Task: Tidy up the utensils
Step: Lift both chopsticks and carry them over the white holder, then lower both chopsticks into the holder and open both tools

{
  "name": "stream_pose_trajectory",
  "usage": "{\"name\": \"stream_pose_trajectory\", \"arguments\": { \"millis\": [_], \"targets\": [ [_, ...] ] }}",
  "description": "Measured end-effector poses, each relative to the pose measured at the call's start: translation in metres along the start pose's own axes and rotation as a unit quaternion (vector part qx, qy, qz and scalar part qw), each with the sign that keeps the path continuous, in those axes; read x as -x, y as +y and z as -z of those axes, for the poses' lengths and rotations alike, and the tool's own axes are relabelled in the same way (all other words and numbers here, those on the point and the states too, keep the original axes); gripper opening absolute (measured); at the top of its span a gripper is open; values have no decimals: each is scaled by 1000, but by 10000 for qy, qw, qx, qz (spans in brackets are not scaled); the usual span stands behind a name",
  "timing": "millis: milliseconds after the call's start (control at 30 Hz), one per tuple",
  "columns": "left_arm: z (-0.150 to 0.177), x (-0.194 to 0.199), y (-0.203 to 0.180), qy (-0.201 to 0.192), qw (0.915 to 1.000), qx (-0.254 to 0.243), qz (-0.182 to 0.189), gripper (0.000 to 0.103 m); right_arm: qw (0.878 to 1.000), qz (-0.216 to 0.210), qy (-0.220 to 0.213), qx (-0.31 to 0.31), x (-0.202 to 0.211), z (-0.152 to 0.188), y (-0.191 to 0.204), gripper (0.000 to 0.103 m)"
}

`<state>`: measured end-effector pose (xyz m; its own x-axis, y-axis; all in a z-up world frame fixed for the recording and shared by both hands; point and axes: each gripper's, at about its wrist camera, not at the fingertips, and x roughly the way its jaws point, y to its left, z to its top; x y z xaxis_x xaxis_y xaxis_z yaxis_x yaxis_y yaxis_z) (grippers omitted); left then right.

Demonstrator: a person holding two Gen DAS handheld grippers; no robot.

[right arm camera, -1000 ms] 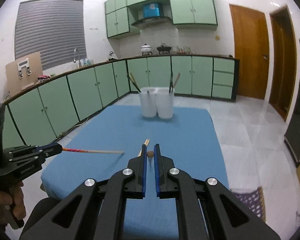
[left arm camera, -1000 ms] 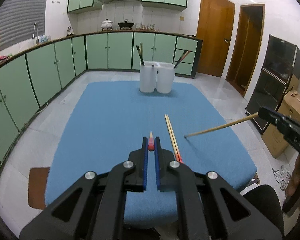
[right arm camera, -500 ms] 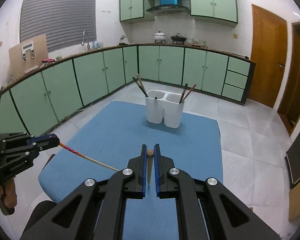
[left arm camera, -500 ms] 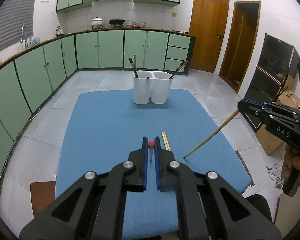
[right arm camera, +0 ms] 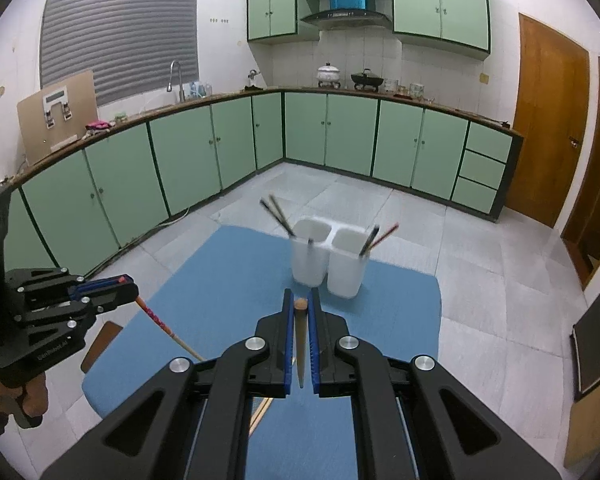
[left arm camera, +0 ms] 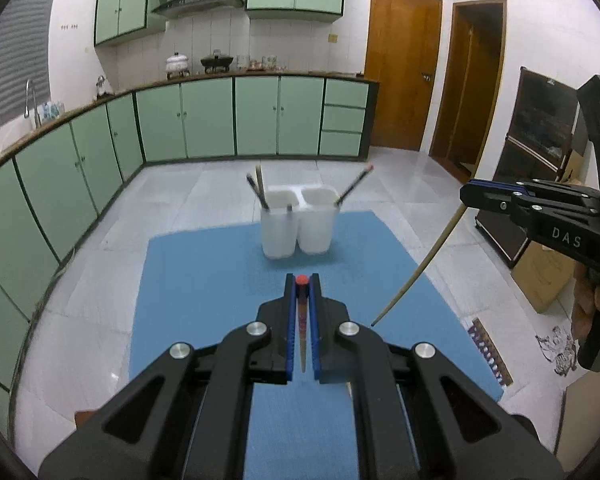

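Between each gripper's clenched jaws hangs one chopstick: left gripper [left arm camera: 302,280] red-ended [left arm camera: 301,320], right gripper [right arm camera: 300,304] plain wood [right arm camera: 300,340]. Light, stiff, slippery; gripped at top ends. Holder [left arm camera: 298,224] ahead on table [left arm camera: 204,280].

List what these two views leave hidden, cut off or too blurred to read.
- Holder: compartment contents, hidden by its walls in both views; only stick tops show.
- Sticks in holder: motion-blurred in the right wrist view, count unclear.
- Red chopstick: lower end hidden behind the left gripper body, left wrist view.
- Plain chopstick: its tip likewise behind the right gripper, right wrist view.
- Table: near edge covered by gripper bodies.
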<state>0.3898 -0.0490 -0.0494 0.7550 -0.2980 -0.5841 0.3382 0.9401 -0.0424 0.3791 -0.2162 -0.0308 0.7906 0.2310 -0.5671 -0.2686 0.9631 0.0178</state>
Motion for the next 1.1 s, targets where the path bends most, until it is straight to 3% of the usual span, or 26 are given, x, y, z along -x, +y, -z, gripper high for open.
{"name": "stream_pose_trajectory", "arguments": {
  "millis": [433,700,900,1100],
  "targets": [
    [-122,-11,-10,-1061,9939,-235,-188,5,9981,197,-559,-151,-19,-123,-25,7],
    [-180,-71,-9,-1464,9888,-70,-287,5,9977,431,-507,-97,-88,-159,-49,7],
    [-181,-141,0,-1431,9889,-4,-394,5,9985,423,-240,-265,-148,-143,-76,7],
    [-141,-204,14,-797,9958,77,-454,9,9986,289,41,-437,-186,-113,-92,11]
  ]
}}
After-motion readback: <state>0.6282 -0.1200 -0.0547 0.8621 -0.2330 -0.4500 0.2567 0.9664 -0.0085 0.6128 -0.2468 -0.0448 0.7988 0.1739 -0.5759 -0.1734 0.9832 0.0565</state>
